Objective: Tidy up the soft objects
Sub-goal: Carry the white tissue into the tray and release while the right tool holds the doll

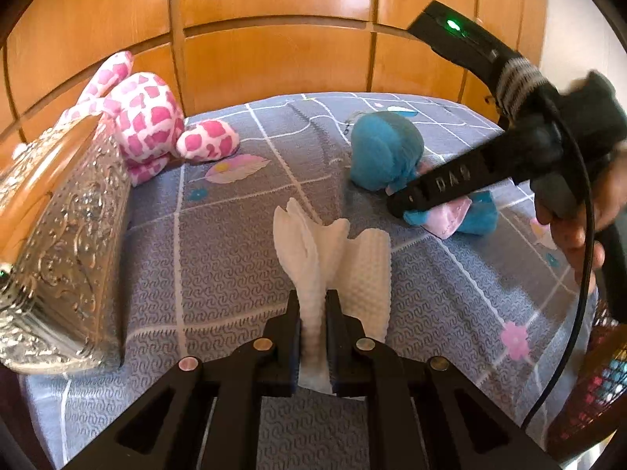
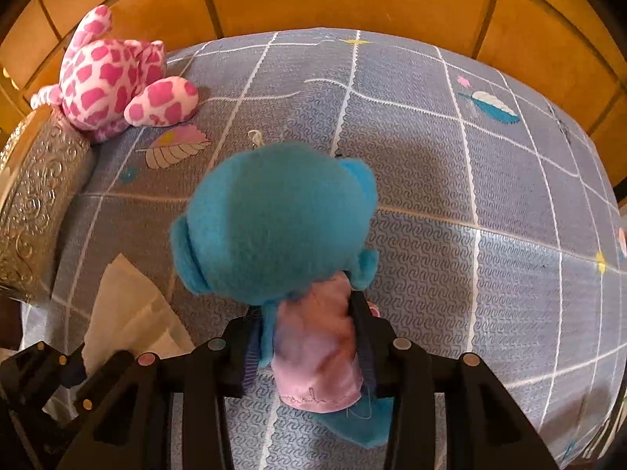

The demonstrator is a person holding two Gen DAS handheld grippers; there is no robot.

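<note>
Left wrist view: white cloth (image 1: 313,274) pinched between left gripper (image 1: 313,333) jaws.

A bed (image 2: 490,196) fills the foreground – its grey-blue sheet (image 1: 219,258) is crossed by white grid lines, with printed leaves and small flowers. Behind it stands glossy orange wood panelling (image 1: 274,19), catching soft reflected light.
</note>
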